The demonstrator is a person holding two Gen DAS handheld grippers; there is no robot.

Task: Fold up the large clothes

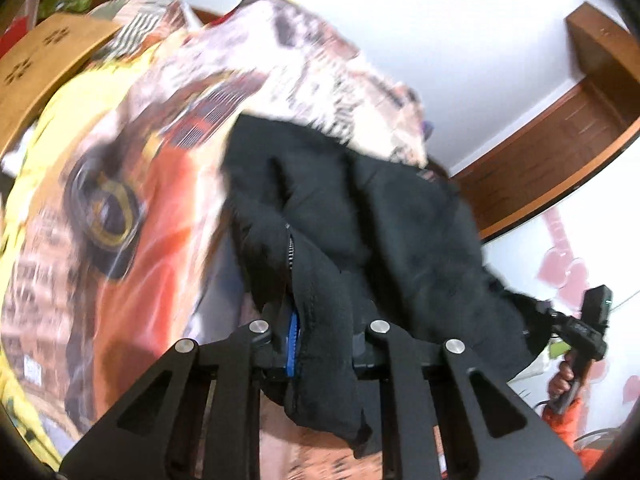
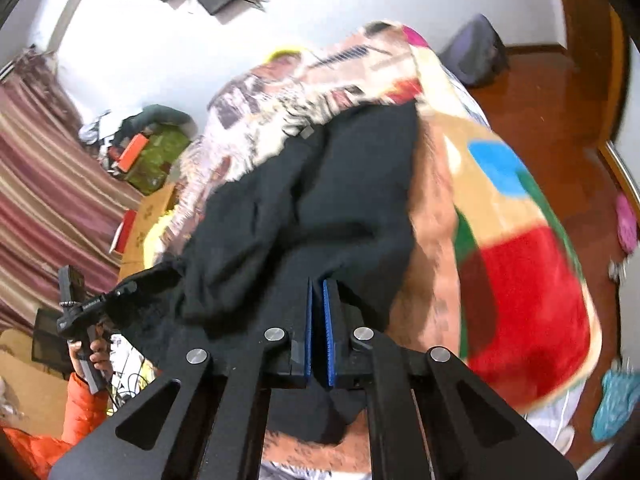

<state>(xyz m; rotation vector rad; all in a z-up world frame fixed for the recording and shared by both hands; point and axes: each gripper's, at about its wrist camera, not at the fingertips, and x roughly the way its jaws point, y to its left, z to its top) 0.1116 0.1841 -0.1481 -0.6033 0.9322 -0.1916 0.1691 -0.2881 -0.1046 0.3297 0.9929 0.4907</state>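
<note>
A large black garment (image 1: 380,216) with a zipper hangs lifted above a bed covered by a patterned blanket (image 1: 132,184). My left gripper (image 1: 320,340) is shut on the black garment near its zipper edge; cloth drapes over and below the fingers. In the right wrist view the same black garment (image 2: 320,200) stretches ahead, and my right gripper (image 2: 318,308) is shut on a fold of it, blue pads (image 2: 329,320) nearly together. Each view shows the other gripper held in a hand: the right one (image 1: 580,332) and the left one (image 2: 80,308).
The colourful blanket (image 2: 520,260) covers the bed. A wooden board (image 1: 44,64) stands at the left. A brown wooden door (image 1: 560,152) and white wall are behind. Striped curtains (image 2: 44,184), a cluttered pile (image 2: 152,152), wooden floor (image 2: 552,120) and slippers (image 2: 616,404) surround the bed.
</note>
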